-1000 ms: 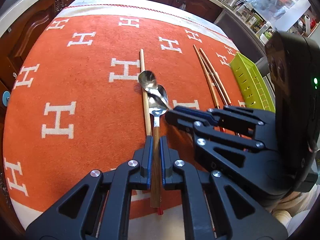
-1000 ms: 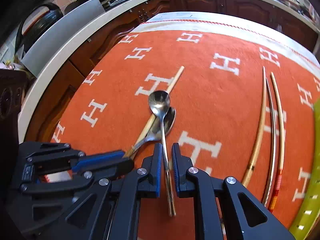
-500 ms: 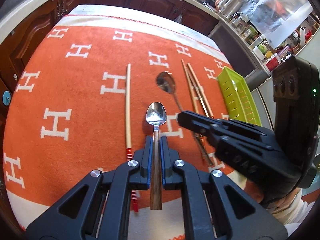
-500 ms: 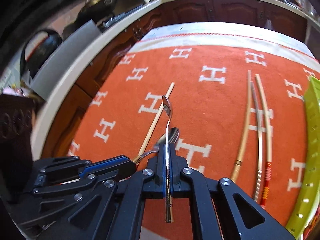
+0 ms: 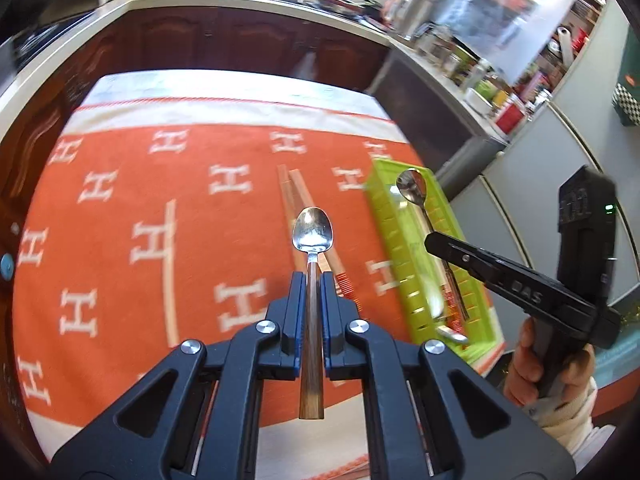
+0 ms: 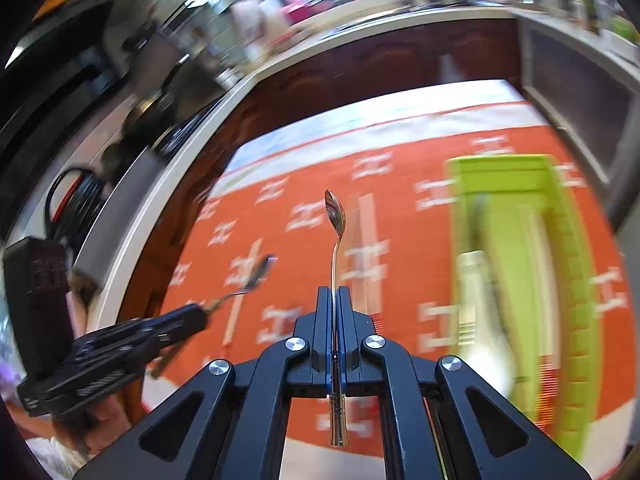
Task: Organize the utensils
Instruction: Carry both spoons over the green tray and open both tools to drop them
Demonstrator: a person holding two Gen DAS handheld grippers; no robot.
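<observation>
- Left gripper: fingers clamped on the wooden handle of a spoon, bowl forward and face up, held above the cloth.
- Right gripper: fingers pressed together on the thin metal stem of a second spoon, turned on edge so the bowl shows side-on; its handle end sticks out behind the pads.
- In the left view that second spoon hangs over the tray, its bowl toward the tray's far end.
- The tray is lime green with slotted walls and lies along the cloth's right edge. In it lie long utensils: a striped stick end and a metal handle near its near end; blur keeps me from counting or naming them.
- In the right view the tray's contents are smeared into pale streaks.
- Left of the tray, on the cloth, lies a pair of chopsticks, their near ends hidden behind the left gripper's spoon.
- Further left of the tray lies a single chopstick, well apart from the pair.
- The person's right hand grips the right gripper's handle, partly cut off by the frame edge.
</observation>
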